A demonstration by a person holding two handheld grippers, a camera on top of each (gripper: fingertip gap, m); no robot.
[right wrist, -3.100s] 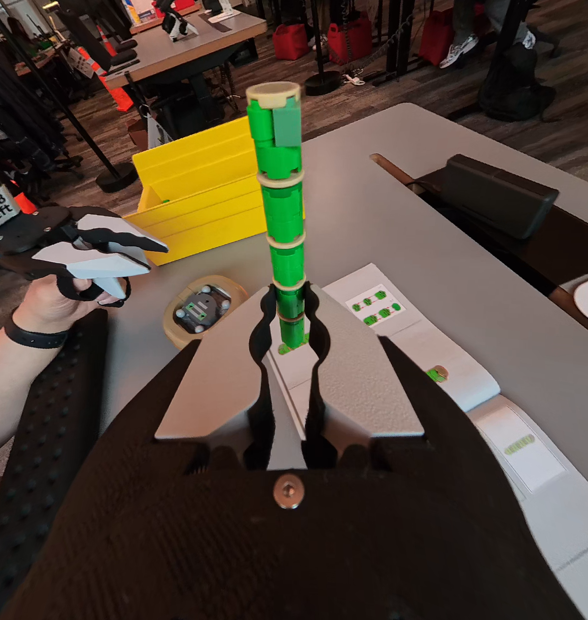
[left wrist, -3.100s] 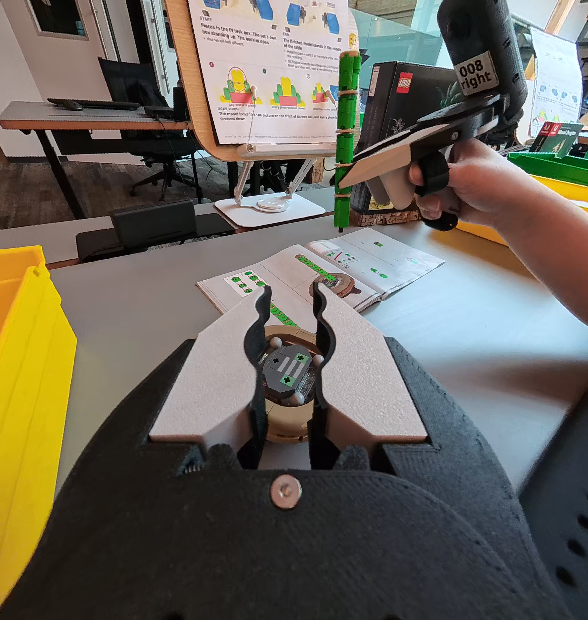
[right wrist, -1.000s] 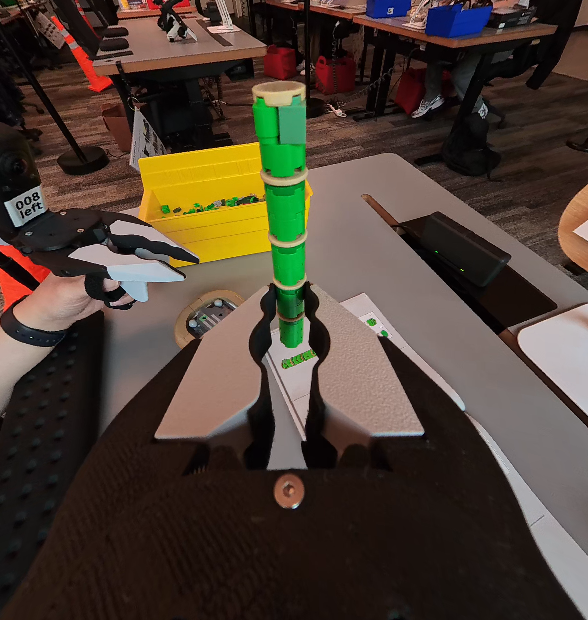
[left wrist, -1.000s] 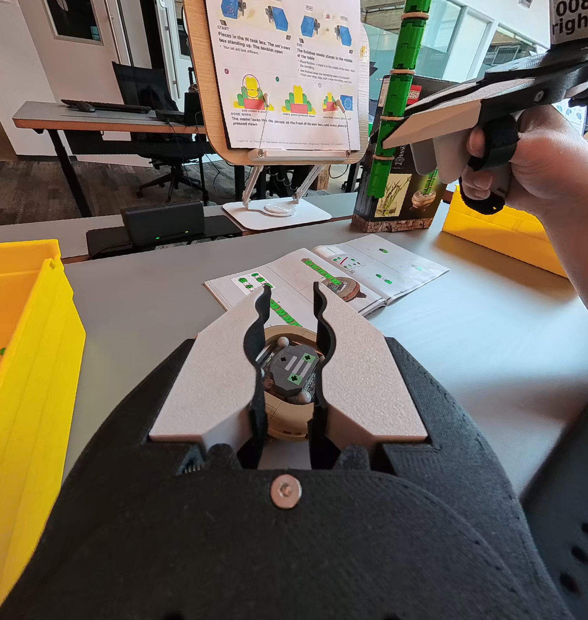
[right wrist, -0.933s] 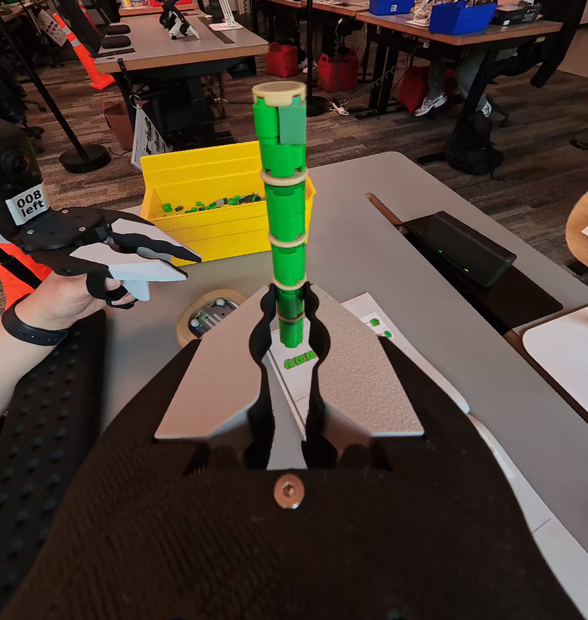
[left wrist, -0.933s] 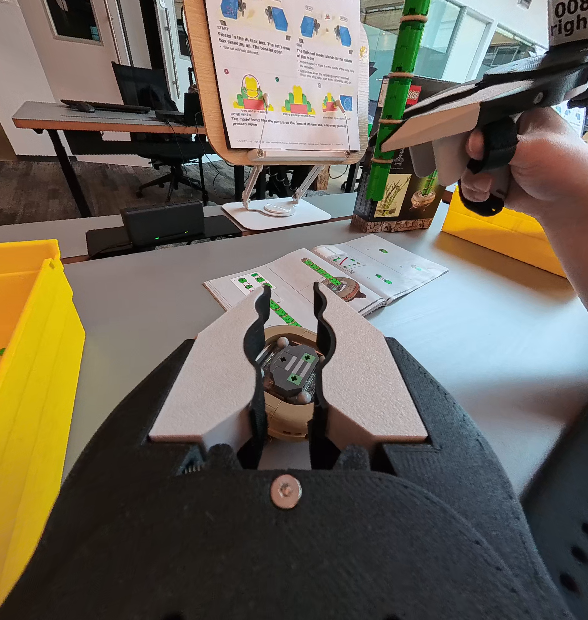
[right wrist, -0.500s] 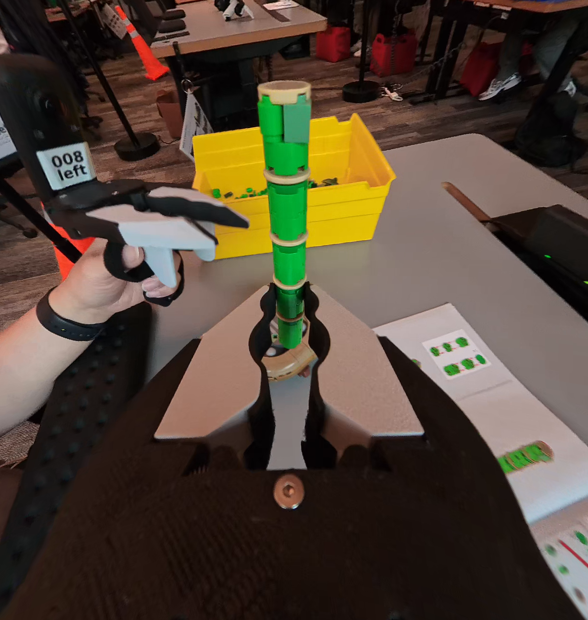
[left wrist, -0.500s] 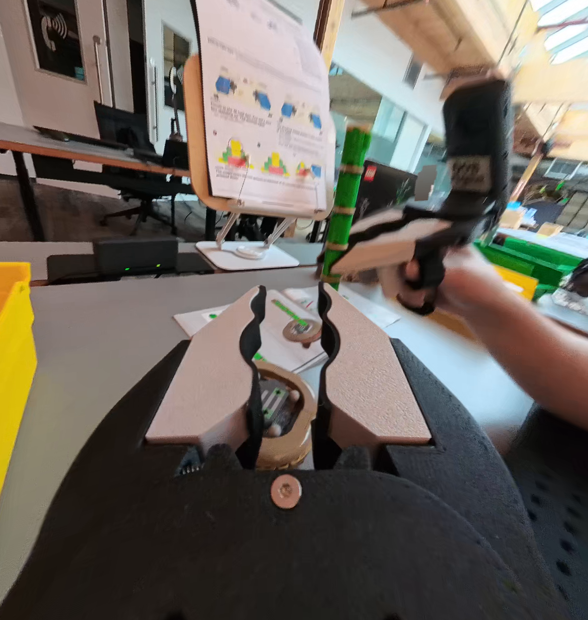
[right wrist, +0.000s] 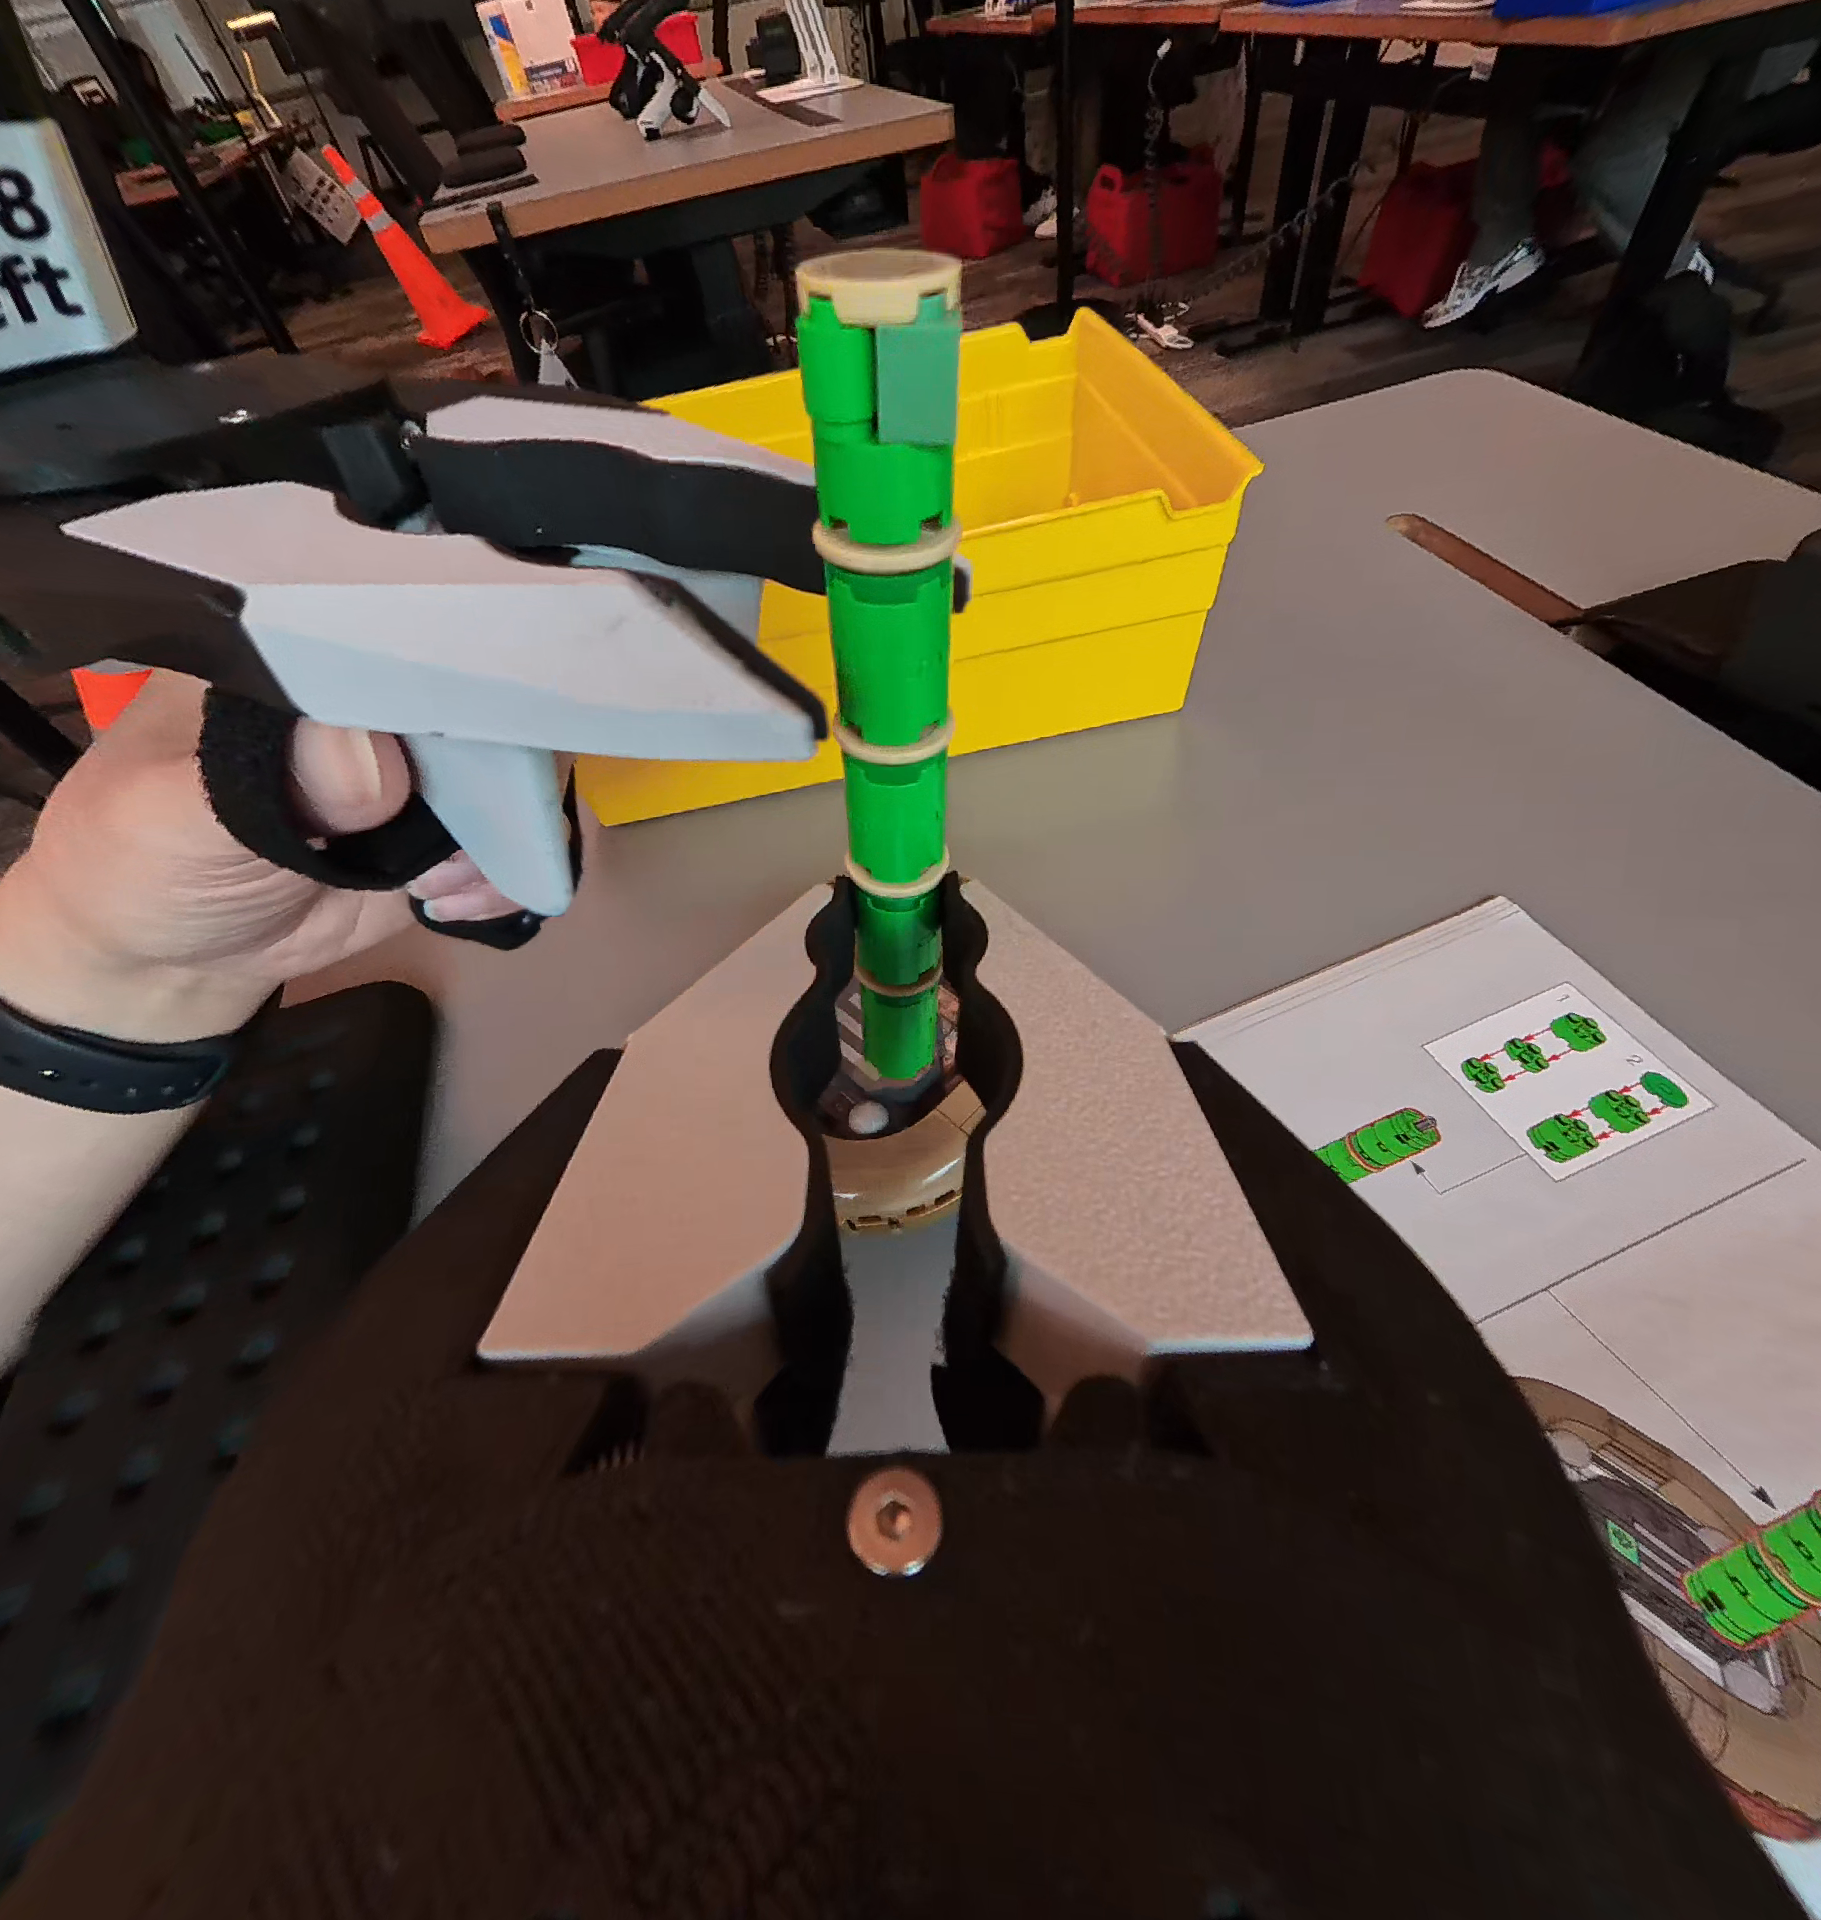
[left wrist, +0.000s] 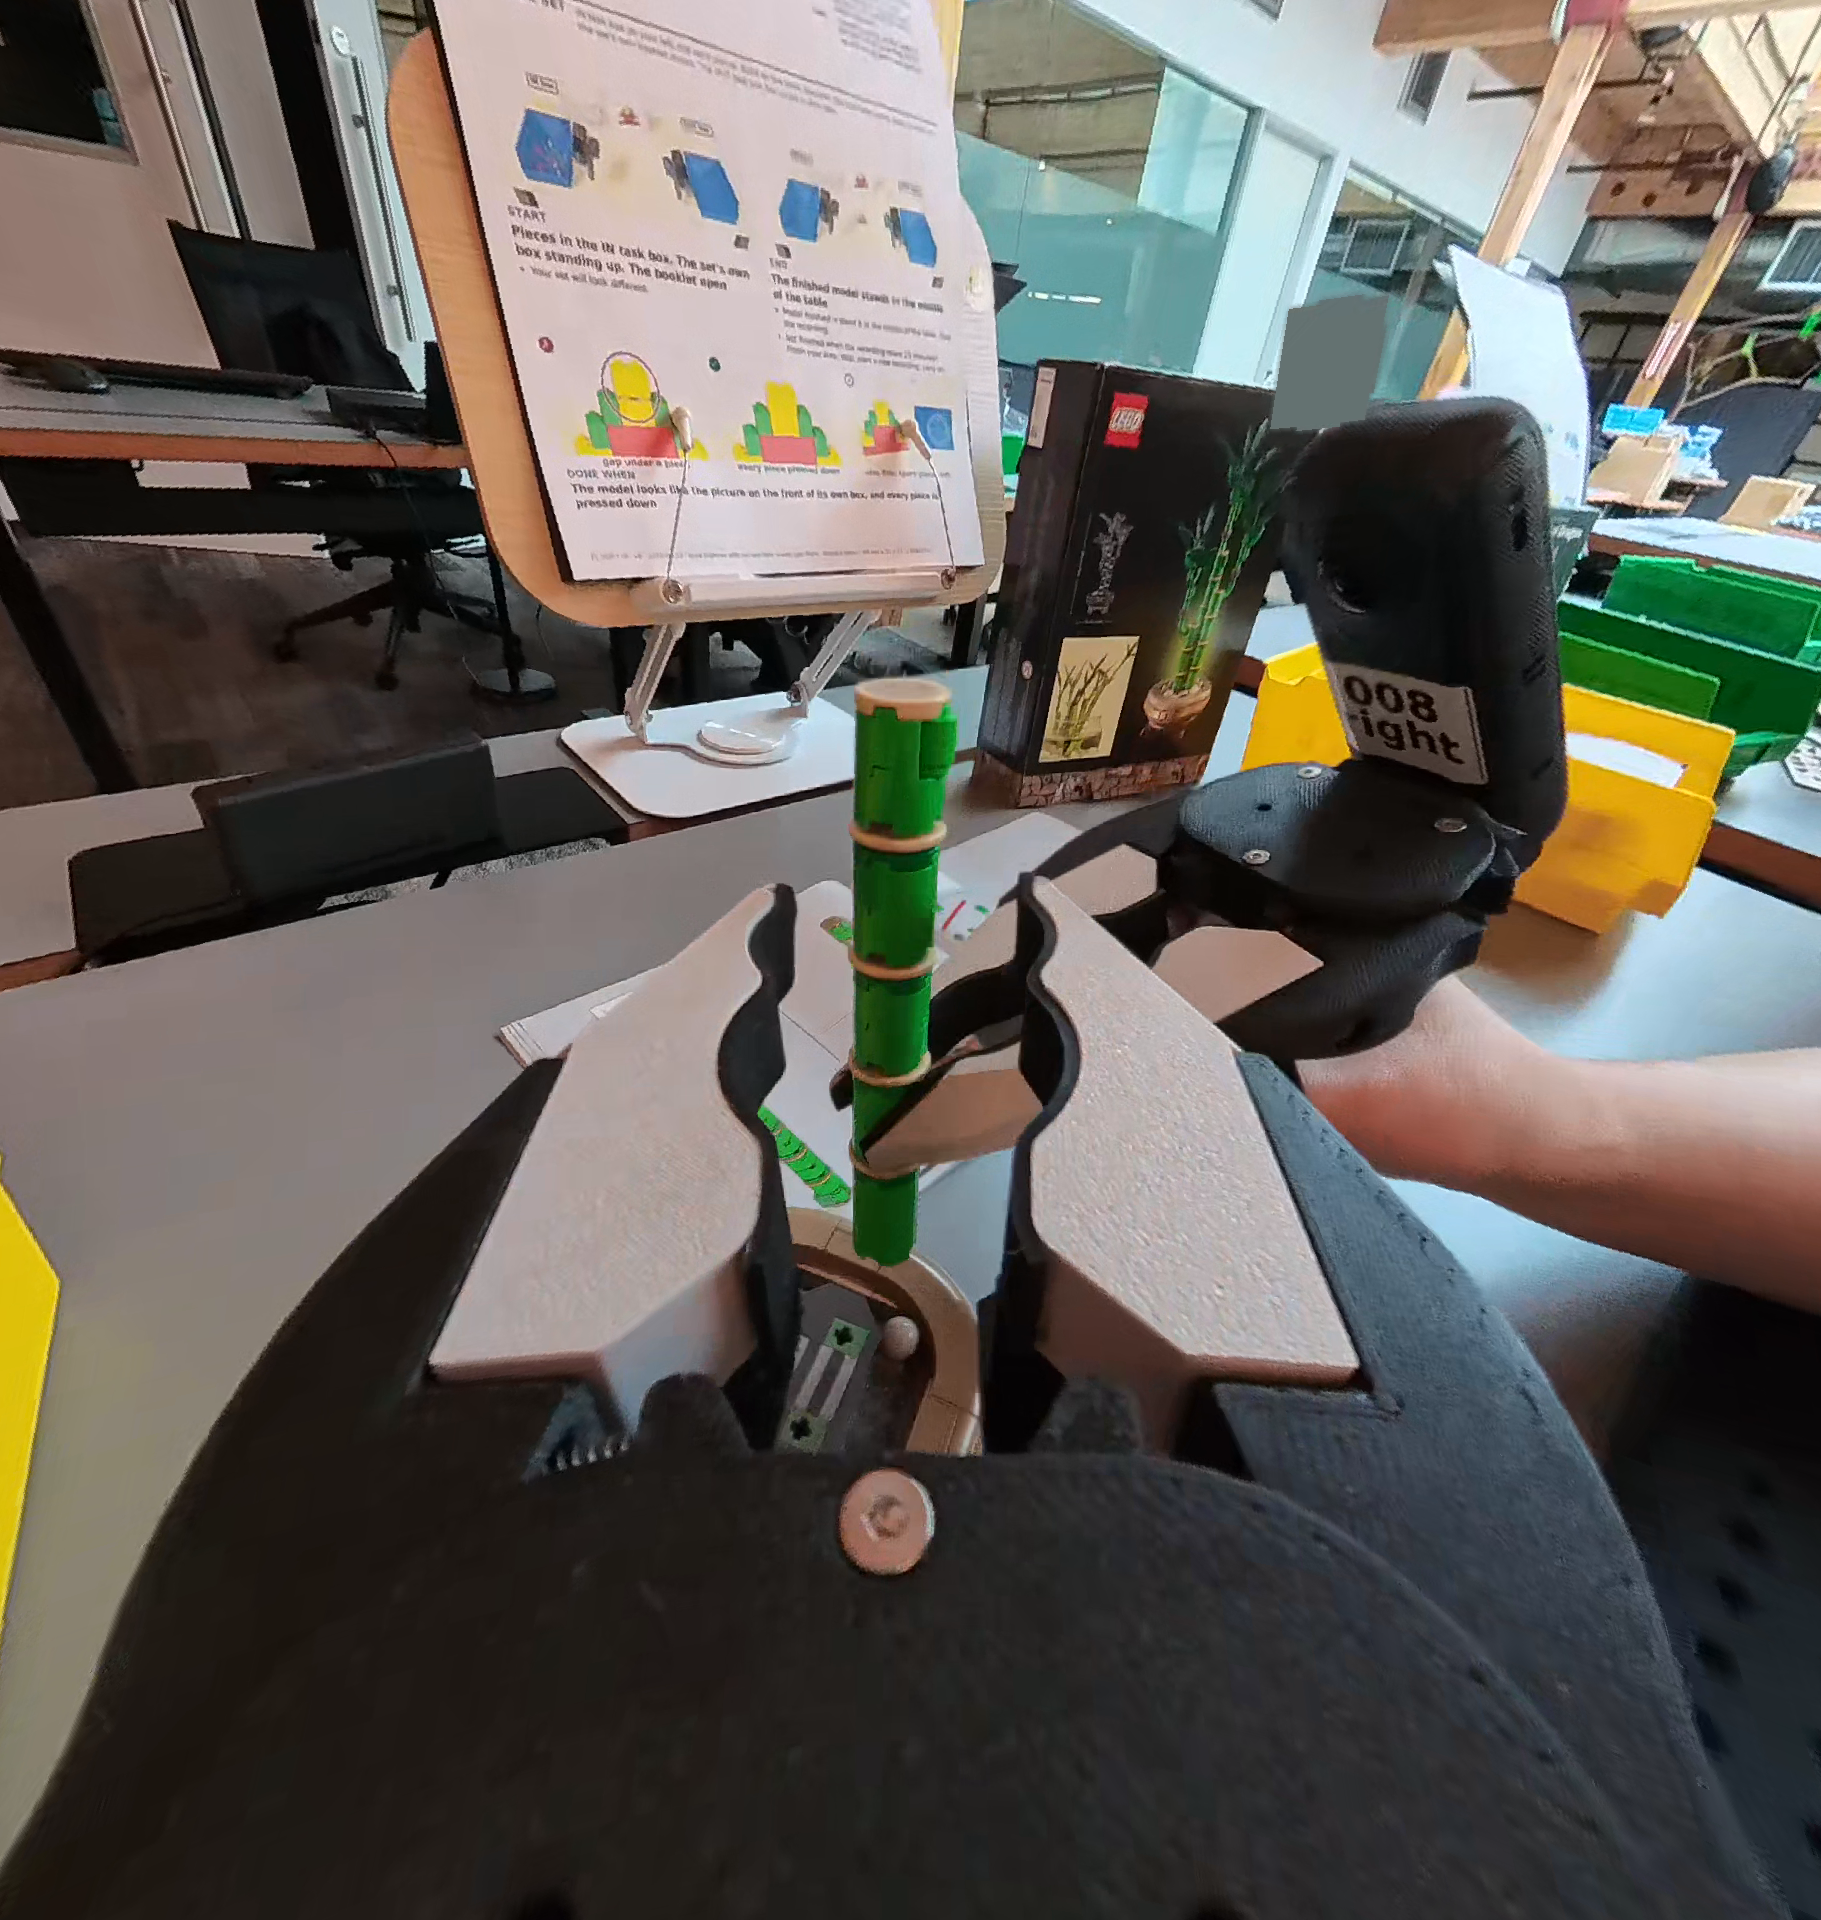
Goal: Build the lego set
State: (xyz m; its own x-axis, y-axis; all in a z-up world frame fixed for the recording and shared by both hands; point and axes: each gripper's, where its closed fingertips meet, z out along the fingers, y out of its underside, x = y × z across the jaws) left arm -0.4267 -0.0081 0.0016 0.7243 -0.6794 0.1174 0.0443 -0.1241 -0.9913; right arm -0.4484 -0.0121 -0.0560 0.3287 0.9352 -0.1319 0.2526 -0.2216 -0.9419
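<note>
A tall green stalk [right wrist: 890, 644] of stacked round bricks with tan rings stands upright, also in the left wrist view [left wrist: 890, 935]. My right gripper [right wrist: 895, 935] is shut on its lower part; it also shows in the left wrist view [left wrist: 870, 1117]. The stalk's lower end hangs just over the dark middle of a round tan base [right wrist: 895, 1179] on the table, seen too in the left wrist view [left wrist: 942, 1340]. I cannot tell whether they touch. My left gripper [left wrist: 895, 904] is open, one finger on each side of the stalk without touching it, above the base [right wrist: 885, 660].
An open instruction booklet [right wrist: 1508, 1143] lies right of the base. A yellow bin [right wrist: 1093, 582] stands behind it. The set's box [left wrist: 1124, 582] and a sheet on a stand [left wrist: 729, 312] stand at the back. Another yellow bin [left wrist: 1612, 831] is at the right. A black mat [right wrist: 210, 1247] lies under the left forearm. The gap from one gripper's tips to the other's is roughly 6 centimeters.
My right gripper has brought the stalk down from high at the right to just over the base. My left gripper has closed in, so the stalk now stands between its fingers.
</note>
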